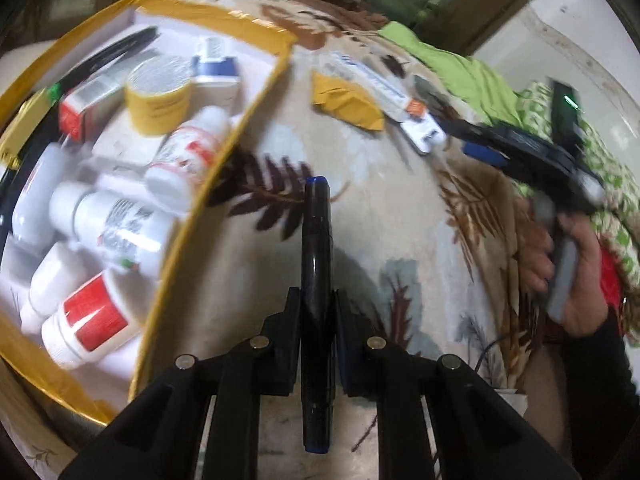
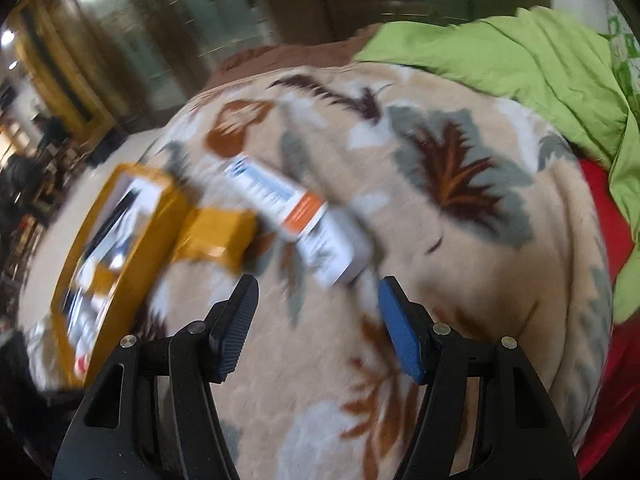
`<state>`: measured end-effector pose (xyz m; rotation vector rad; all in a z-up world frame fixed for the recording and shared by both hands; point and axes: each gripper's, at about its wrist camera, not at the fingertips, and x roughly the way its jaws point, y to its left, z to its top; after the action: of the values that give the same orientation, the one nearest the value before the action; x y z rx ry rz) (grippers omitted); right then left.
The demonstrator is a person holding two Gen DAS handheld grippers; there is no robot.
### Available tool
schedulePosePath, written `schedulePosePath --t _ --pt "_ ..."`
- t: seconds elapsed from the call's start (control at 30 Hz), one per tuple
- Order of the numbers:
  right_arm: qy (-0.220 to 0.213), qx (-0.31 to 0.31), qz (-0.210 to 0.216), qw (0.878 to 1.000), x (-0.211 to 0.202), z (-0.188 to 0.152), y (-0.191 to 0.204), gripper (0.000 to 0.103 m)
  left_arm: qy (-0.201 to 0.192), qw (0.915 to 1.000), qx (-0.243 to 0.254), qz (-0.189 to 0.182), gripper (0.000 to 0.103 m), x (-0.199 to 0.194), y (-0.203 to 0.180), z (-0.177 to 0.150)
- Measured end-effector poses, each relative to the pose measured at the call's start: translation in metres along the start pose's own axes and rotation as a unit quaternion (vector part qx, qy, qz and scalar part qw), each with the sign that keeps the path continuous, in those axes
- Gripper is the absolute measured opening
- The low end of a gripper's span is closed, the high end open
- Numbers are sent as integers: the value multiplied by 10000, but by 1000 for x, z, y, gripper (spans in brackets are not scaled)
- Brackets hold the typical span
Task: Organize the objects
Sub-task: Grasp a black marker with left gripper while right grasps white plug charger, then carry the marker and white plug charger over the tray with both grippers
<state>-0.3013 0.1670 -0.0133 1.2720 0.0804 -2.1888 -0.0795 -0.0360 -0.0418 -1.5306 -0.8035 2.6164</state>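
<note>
The left gripper (image 1: 316,344) is closed tight on a black marker pen (image 1: 317,280). The pen has a blue tip at each end. It sticks out past the fingers, above a soft blanket (image 1: 380,208) with leaf shapes on it.

To the left of the pen sits a box with yellow edges (image 1: 248,104). It is white inside and full of things. There are white bottles (image 1: 116,224) lying on their sides, some with red labels. There is also a yellow tub with a silver lid (image 1: 160,92), a small red and white carton (image 1: 86,100) and a blue and white carton (image 1: 216,68).

On the blanket, past the box, lies a yellow packet (image 2: 216,236). Just beside it lies a long white carton with blue and orange marks (image 2: 300,220).

The right gripper (image 2: 318,328) has its fingers apart and nothing is between them. One pad is blue. It hangs over the blanket, near the end of the long white carton, but the picture is too blurry to tell if they touch. In the left wrist view a hand (image 1: 568,272) holds this gripper at the right side.

A green cloth (image 2: 520,56) is bunched up at the far side of the blanket. Something red (image 2: 608,216) shows at the right edge.
</note>
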Motion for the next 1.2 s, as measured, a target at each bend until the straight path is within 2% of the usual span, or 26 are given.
schedulePosePath --t 0.03,0.2,0.27,0.3,0.33,0.37,0.43,0.53,0.6,0.73,0.93,1.03,1.2 --pt "14 -45 -256 9997 8 7 -2 63 1 9999 101 -17 14 0 -4 -1" --pt "571 -567 -630 9948 52 22 5 63 -66 9999 46 -136 14 -4 0 1" --pt "768 -594 -796 9921 66 22 5 63 -70 9998 -16 -171 14 -3 2 2" --pt "822 -489 -769 9924 69 21 5 61 -55 9998 -31 -177 14 -3 3 3" --pt "834 -469 -842 9918 69 19 8 54 -39 9998 -26 -172 14 -2 3 3" --pt "820 -588 -1006 9898 68 16 15 40 -24 9999 -17 -160 14 0 2 3" --pt "886 -780 -1245 9852 65 10 29 40 -5 9999 21 -153 14 1 2 3" --pt "981 -754 -1280 9840 54 0 43 40 -88 9998 55 -168 14 -5 2 2" --pt "1074 -517 -1149 9862 46 -8 45 40 -133 9997 43 -177 14 -8 3 2" --pt "1096 115 -611 9920 20 -38 51 40 -171 9997 18 -154 14 -12 5 1" --pt "958 764 -13 9925 -7 -83 75 40 -377 9990 8 -245 14 -33 3 -1" --pt "870 826 325 9922 -19 -97 103 40 -536 9978 -122 -362 14 -51 11 -2" --pt "870 342 650 9935 -26 -107 164 40 -909 9945 -326 -401 14 -91 39 6"
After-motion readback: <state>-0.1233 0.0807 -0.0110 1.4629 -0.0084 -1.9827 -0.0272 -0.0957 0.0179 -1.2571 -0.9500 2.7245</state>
